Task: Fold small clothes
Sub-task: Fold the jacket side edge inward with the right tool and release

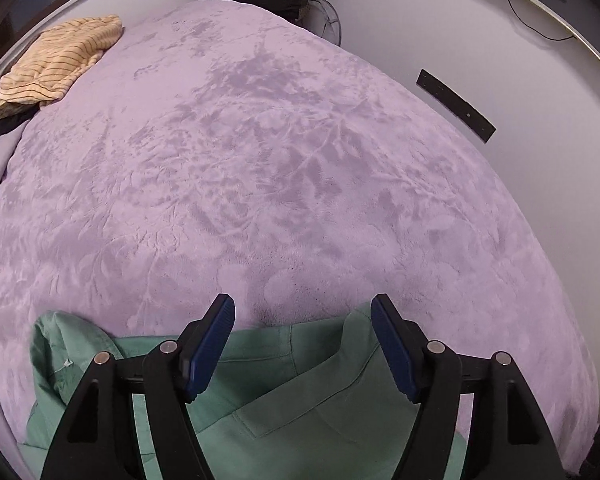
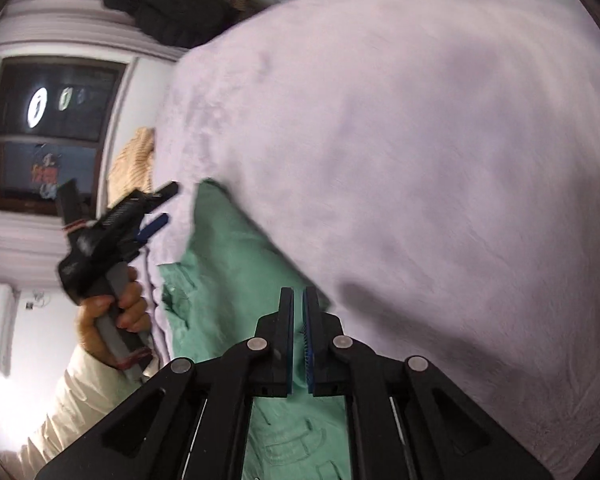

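A wide bed covered with a lilac plush blanket (image 1: 260, 160) fills both views. At its near edge lies a green garment (image 1: 300, 392), the thing being folded; it looks like small trousers or shorts, with a pocket flap and seams showing. Part of it is laid flat, but one end at the left is bunched into a hump and a layer lies crooked across the middle, so the fold looks started and not finished. The left gripper (image 1: 302, 344) hangs over the garment with its blue-padded jaws wide apart and nothing between them; it holds no cloth. In the right wrist view, which is blurred, the right gripper (image 2: 298, 336) points down at the garment's edge with its jaws drawn almost together; only a thin gap shows and whether cloth is pinched there cannot be seen. That same view shows the left gripper from the side, held by a hand (image 2: 116, 312) in a cream sleeve (image 2: 84, 392), above the garment's far end. At the bed's far corner a yellow striped piece (image 1: 56, 64) sits in a loose heap on something dark; whether it is folded or waiting is hard to judge, though it looks rumpled. As a judgement: the green garment still needs smoothing and at least one more fold, then setting aside.
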The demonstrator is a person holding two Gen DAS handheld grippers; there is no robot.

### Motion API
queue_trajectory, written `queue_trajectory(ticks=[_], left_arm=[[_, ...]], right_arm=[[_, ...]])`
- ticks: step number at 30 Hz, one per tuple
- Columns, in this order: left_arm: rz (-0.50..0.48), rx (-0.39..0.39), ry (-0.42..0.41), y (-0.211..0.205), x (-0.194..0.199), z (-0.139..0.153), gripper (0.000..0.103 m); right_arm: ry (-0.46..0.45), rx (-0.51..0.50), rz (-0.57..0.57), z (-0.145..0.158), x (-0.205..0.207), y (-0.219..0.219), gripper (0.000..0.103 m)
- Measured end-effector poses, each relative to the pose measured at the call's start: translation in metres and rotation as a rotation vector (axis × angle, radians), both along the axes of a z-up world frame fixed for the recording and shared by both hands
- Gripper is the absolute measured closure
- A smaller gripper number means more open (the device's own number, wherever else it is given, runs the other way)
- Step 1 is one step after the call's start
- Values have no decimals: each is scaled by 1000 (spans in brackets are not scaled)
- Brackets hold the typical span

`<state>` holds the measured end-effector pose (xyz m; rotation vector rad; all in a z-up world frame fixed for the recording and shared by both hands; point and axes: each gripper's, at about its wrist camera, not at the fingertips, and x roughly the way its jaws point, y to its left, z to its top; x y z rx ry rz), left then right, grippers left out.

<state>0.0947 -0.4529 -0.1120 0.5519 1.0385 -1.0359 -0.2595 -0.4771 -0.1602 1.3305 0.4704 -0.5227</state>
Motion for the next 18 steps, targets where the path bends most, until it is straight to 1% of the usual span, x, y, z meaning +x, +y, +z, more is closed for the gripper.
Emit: queue_trajectory(ticks=[2,4,6,7,9,10,11,12,15,18], left_arm=[[32,-9,-28,6,-2,-2,31],[60,2,-56,8,-1,-10,31],[83,18,-50,14,4,-16,31],[95,24,-40,20,6,-18,31],[110,42,-34,37,9,-19,31],[117,52,-34,50,10,-19,31],[116,60,-30,66,11,-18,31],[112,72,-32,83,11,-18,31],[132,122,-37,135,15,-21,31],[225,175,-3,193,25,-29,31]], right_arm=[[-22,-46,54,13,15,-2,96],[-25,-73,134,17,39,-2,96],[8,-61,199,7,60,-1,96],[38,-51,217,-3,69,-2,96],[132,-7,229,-24,74,-5,97],[126,31,206,-34,69,-8,101],[95,56,181,-39,62,-8,101],[88,64,165,-39,56,-9,100],[106,39,163,-32,47,-6,100],[133,0,192,-21,46,1,99]])
